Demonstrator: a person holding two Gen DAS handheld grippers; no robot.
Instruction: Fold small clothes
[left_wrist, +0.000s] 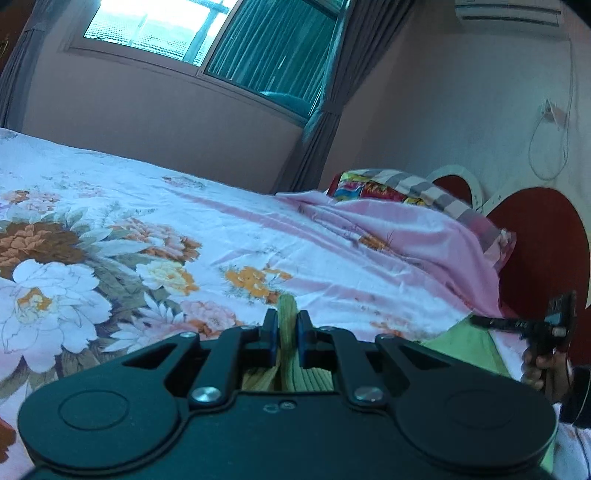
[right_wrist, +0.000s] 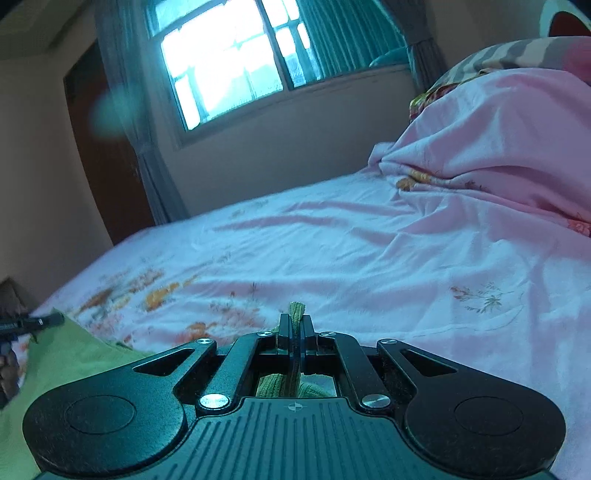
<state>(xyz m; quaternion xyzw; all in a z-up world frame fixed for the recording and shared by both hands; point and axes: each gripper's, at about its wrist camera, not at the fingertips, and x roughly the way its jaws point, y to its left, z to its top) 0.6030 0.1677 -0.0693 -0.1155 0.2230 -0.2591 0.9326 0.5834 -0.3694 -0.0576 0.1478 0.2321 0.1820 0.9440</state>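
A small green garment hangs stretched between my two grippers above the bed. My left gripper is shut on its ribbed green edge, which pokes up between the blue pads. My right gripper is shut on another ribbed part of the same garment. The cloth also spreads at the lower left of the right wrist view. Each view shows the other gripper at its edge: the right one in the left wrist view, the left one in the right wrist view. Most of the garment is hidden under the gripper bodies.
The bed carries a floral sheet and a bunched pink blanket over pillows by the red headboard. A window with curtains is in the far wall. A dark door stands at the left.
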